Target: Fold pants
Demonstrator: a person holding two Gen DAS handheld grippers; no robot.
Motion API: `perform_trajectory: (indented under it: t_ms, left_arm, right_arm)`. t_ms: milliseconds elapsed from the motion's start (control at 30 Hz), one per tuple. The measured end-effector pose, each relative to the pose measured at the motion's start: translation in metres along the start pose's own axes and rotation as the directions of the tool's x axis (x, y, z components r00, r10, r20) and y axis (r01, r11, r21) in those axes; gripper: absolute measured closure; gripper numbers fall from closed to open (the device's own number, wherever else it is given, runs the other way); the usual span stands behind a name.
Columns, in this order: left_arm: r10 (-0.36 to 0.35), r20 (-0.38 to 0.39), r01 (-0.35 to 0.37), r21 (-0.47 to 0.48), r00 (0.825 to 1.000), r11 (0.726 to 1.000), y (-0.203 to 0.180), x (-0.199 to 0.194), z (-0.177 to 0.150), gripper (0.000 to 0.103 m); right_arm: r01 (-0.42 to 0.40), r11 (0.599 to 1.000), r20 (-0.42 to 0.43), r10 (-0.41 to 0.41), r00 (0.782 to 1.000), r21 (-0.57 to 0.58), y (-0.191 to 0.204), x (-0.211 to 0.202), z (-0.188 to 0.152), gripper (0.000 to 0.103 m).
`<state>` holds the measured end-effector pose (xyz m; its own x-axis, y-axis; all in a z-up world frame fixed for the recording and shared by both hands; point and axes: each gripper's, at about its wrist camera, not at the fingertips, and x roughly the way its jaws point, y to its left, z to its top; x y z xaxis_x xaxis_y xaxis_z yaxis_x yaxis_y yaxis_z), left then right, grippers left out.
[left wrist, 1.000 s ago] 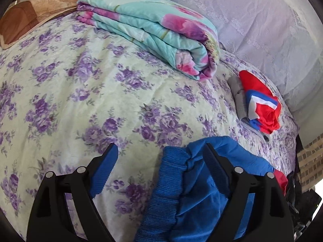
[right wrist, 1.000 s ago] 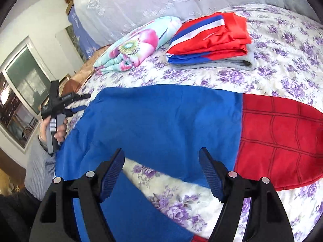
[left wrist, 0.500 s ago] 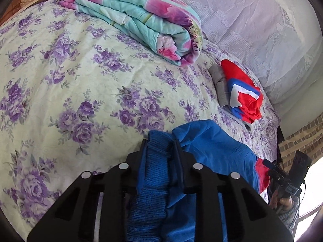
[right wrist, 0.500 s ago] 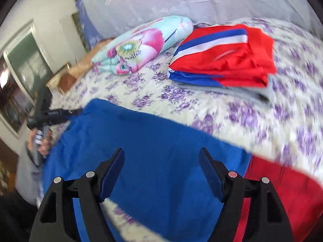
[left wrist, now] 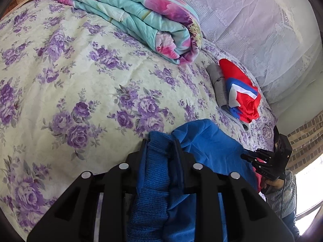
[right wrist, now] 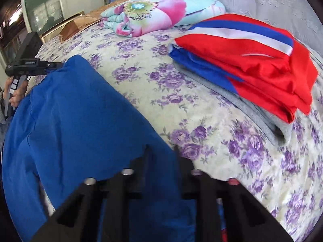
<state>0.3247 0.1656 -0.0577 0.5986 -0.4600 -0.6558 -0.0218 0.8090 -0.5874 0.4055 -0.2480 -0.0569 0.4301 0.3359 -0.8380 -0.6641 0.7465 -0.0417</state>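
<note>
The pants (right wrist: 80, 121) are blue and soft, and they lie on the bed (left wrist: 70, 70) with purple flowers. Both grippers are holding them. The left gripper (left wrist: 160, 147) has its fingers shut tight on the thick ribbed band at the top of the pants. The right gripper (right wrist: 160, 151) has its fingers pinched on a blue edge farther along.

The cloth looks light and floppy. It will sag and bunch up between the two grippers, so I think both must lift and move together to keep it flat. The ribbed band is thicker and bumpy, so it is a good spot to hold and should not slip out easily. The smooth blue part is thinner and could slide free if the pinch is only on the very edge.

A folded red pile (right wrist: 252, 60) sits near the pants, and a rolled blanket (left wrist: 141, 18) lies farther back. The pants should stay away from the pile so it does not get messed up.
</note>
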Motion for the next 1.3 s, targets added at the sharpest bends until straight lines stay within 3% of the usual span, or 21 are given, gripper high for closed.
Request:
perform_trajectory:
  t_ms: [167,367,600,767,900,1133,1300]
  left_arm:
    - [-0.013,0.042,0.012,0.013,0.999,1.0,-0.003,-0.008,0.0,0.089]
    - [-0.039,0.124,0.031,0.061,0.992,0.998,-0.02,-0.031,-0.006,0.091]
    - [-0.119,0.168,0.117,0.018,0.979,0.993,-0.027,-0.061,-0.021,0.092]
    - [-0.177,0.211,0.175,0.029,0.961,0.984,-0.034,-0.102,-0.052,0.092]
    - [-0.169,0.229,0.17,0.015,0.959,0.985,-0.022,-0.134,-0.087,0.093]
    - [-0.081,0.207,0.103,-0.097,0.975,0.99,0.028,-0.161,-0.146,0.096]
    - [-0.149,0.208,0.185,-0.163,0.967,0.969,0.043,-0.175,-0.167,0.097]
  right_arm:
    - [0.015,1.0,0.094,-0.016,0.995,0.01,0.024,-0.036,-0.016,0.099]
    - [0.063,0.998,0.184,-0.064,0.981,0.01,0.061,-0.092,-0.034,0.099]
    - [0.096,0.995,0.262,-0.09,0.961,-0.009,0.107,-0.146,-0.064,0.099]
    - [0.096,0.995,0.301,-0.084,0.95,-0.026,0.145,-0.176,-0.098,0.099]
    - [0.062,0.996,0.282,-0.043,0.958,-0.06,0.184,-0.181,-0.134,0.099]
    - [0.013,0.997,0.194,0.003,0.981,-0.081,0.233,-0.153,-0.186,0.099]
    - [-0.002,1.0,0.214,0.006,0.977,-0.017,0.237,-0.154,-0.197,0.099]
